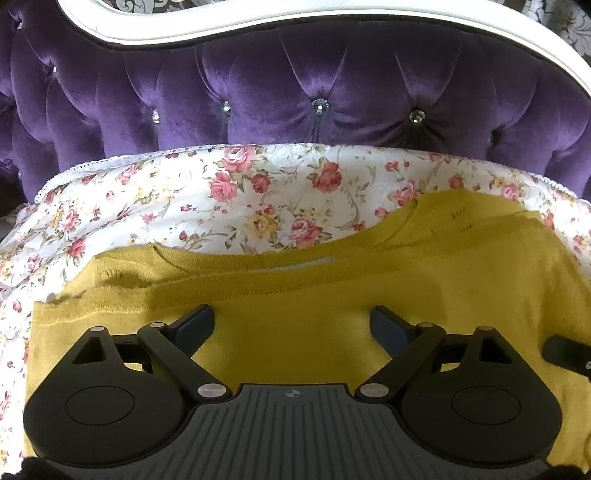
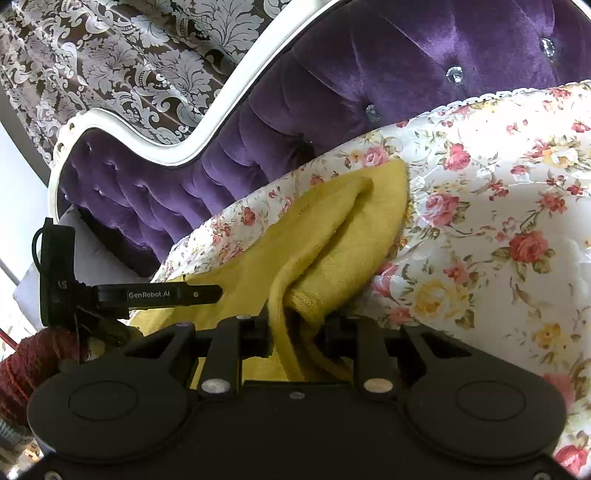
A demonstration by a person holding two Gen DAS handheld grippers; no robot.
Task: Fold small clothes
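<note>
Left gripper (image 1: 291,323): fingers spread wide apart, nothing between them, hovering low over the flat body of the mustard-yellow knit top (image 1: 303,332). Right gripper (image 2: 295,325): fingers drawn together and clamped on a bunched fold of the same top (image 2: 332,236), the cloth rising from the spread and draping back over the gripper body. Garment lies on a floral bedspread (image 1: 229,192), neckline (image 1: 236,260) toward the far side, near the middle of the left view; a folded or doubled edge runs across it just near of the neckline. Left edge of the garment frayed-looking, stopping short of the spread's left margin. Open floral cloth far of the neckline and to the left; in the right view a wide bare stretch of spread to the right of the lifted fold. Far limit: purple tufted velvet headboard (image 1: 295,85) with crystal buttons and a white curved frame (image 1: 207,26), rising straight up from the spread's lace edge. Beyond it, damask wallpaper (image 2: 122,62). In the right view the other gripper's black part marked GenRobot.AI (image 2: 147,293) sits at left over the yellow cloth, near the pinched fold.
</note>
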